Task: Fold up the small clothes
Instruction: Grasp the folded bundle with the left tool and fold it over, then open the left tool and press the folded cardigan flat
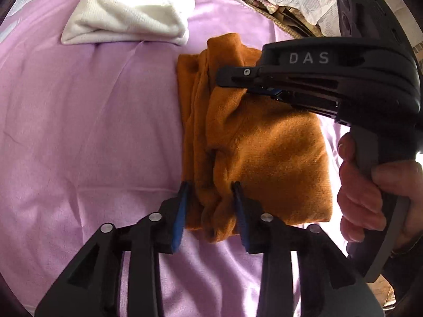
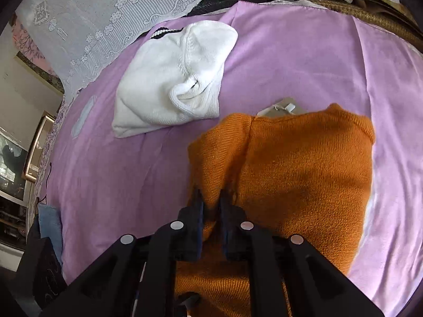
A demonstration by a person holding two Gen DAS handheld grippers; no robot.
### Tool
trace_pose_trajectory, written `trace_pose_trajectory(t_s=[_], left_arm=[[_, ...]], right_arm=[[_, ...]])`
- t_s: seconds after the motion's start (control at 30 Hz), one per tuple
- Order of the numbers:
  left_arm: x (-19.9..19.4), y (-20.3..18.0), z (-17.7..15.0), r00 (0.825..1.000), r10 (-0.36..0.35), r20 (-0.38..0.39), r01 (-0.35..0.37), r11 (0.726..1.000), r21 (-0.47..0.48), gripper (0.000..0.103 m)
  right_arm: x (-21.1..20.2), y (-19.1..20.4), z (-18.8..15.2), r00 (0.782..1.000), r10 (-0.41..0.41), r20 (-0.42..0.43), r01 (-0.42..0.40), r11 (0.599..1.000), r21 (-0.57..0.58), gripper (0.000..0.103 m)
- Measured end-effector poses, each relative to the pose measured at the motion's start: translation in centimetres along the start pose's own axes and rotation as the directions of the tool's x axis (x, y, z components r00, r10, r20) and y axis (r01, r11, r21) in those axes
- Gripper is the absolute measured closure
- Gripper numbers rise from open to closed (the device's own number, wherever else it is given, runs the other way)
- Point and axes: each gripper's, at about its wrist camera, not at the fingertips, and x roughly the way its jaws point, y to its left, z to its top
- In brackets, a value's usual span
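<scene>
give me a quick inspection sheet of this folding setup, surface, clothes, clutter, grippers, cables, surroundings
surface: lilac sheet, lightly creased, covers the work area
job's things: orange knit garment, partly folded, bunched along its left edge; white knit garment loosely folded, lying apart behind it
clutter: pale tag or card peeking out at the orange garment's far edge
grippers: left gripper pinching the near left folds of the orange garment; right gripper clamped on a narrow fold further along the same edge
cables: thin dark cord at the sheet's left edge
surroundings: white lace cloth behind the sheet; framed picture at left
</scene>
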Motion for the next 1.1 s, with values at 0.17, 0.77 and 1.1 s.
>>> trace_pose_trajectory(t_s=[0.17, 0.77, 1.1], left_arm=[[0.2, 0.4, -0.1, 1.0, -0.002, -0.012, 0.002, 1.0, -0.02, 0.052], [0.9, -2.5, 0.2, 0.995, 0.096, -0.02, -0.096, 0.995, 0.026, 0.036], [1.6, -2.7, 0.2, 0.988, 0.151, -0.042, -0.149, 0.988, 0.038, 0.019]], right_arm=[[0.6, 0.4, 0.0, 1.0, -0.004, -0.018, 0.004, 1.0, -0.029, 0.089], [-7.9, -3.0, -5.9, 0.989, -0.059, 0.134, 0.061, 0.998, -0.012, 0.073], [-5.7, -3.1, -9.1, 0.987, -0.113, 0.115, 0.123, 0.988, -0.089, 0.059]])
